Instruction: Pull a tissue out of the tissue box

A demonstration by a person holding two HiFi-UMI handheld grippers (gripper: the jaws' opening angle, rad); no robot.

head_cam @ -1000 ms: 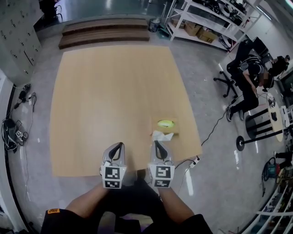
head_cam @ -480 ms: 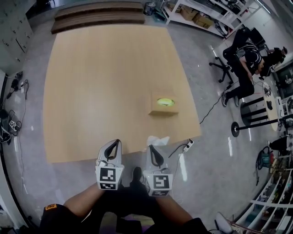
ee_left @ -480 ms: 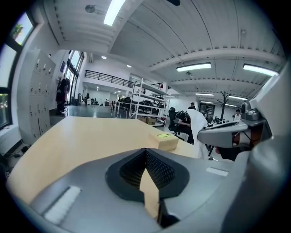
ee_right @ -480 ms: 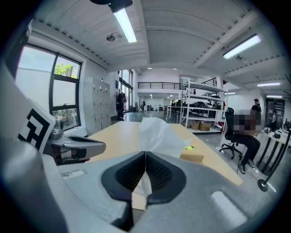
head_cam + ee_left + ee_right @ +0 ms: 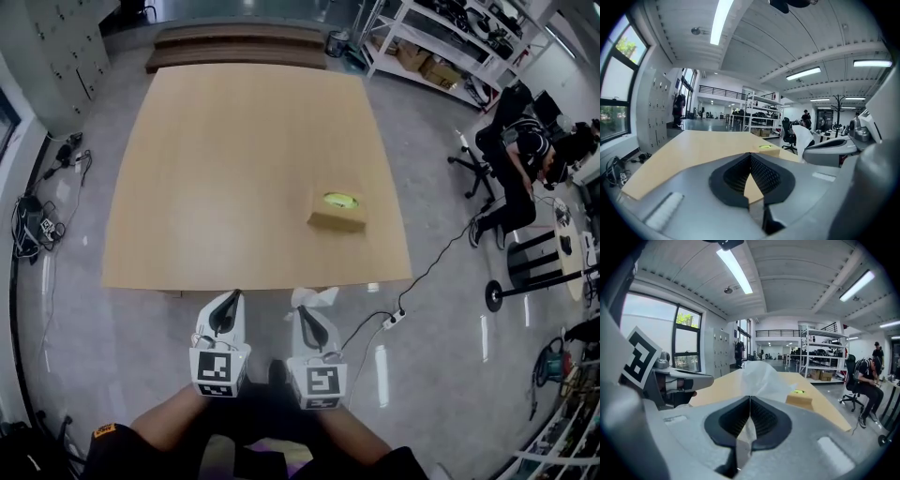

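Note:
The tan tissue box point(image 5: 337, 214) with a green oval slot sits near the right side of the wooden table point(image 5: 225, 159). It also shows far off as the box point(image 5: 798, 400) in the right gripper view and as the box point(image 5: 765, 148) in the left gripper view. My right gripper point(image 5: 304, 310) hangs over the floor in front of the table's near edge, shut on a white tissue point(image 5: 314, 297). The tissue point(image 5: 761, 378) billows up from the closed jaws of the right gripper point(image 5: 750, 398), free of the box. Beside it, my left gripper point(image 5: 233, 296) is shut with nothing in it; the tips of the left gripper point(image 5: 750, 154) meet.
A white power strip point(image 5: 392, 321) and its cable lie on the grey floor at my right. A person point(image 5: 517, 150) sits on an office chair further right, beside a round stand base point(image 5: 494, 295). Shelving point(image 5: 441, 42) stands at the back right, cables point(image 5: 28, 230) lie at the left.
Both grippers have drawn back from the box, past the table's near edge, to over the floor. The tissue came out with the right gripper; the box stayed on the table.

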